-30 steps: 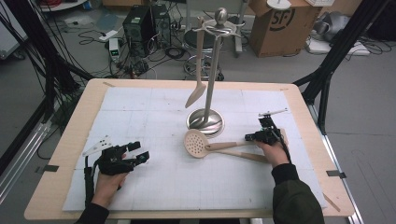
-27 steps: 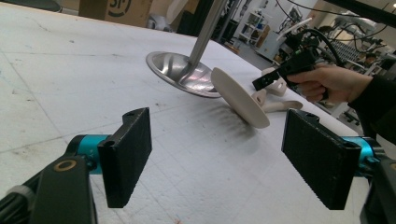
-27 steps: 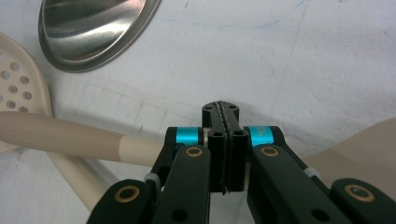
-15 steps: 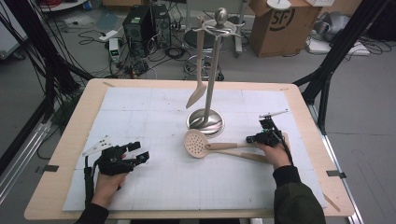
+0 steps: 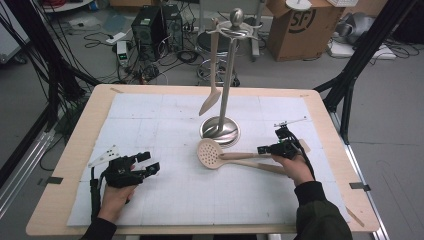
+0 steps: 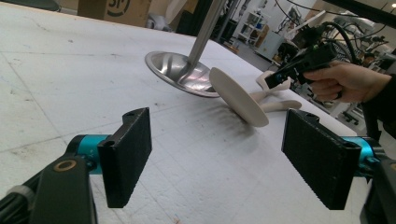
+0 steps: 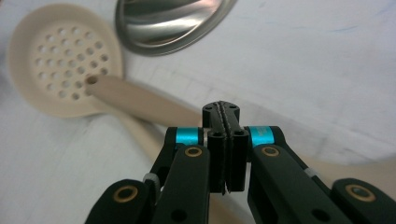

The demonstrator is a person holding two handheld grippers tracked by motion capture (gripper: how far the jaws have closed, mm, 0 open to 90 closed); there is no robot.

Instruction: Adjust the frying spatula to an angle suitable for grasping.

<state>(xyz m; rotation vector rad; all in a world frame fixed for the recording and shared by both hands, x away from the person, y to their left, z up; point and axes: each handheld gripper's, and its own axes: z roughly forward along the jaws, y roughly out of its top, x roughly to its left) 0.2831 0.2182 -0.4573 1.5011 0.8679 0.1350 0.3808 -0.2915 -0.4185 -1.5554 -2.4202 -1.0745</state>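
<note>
Here slotted spoon (image 7: 63,58) just ahead of right tool (image 7: 225,108), jaws closed, empty.

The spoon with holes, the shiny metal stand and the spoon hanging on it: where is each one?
Spoon with holes (image 5: 209,152): high view, on its round perforated bowl.
Metal stand (image 5: 220,131): high view, on its round base.
Hanging spoon (image 5: 209,102): high view, on its lower blade end.

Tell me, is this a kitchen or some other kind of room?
Probably a lab or workshop, not a kitchen: cables and electronics boxes on the floor, a cardboard box, black frame poles around the table.
</note>
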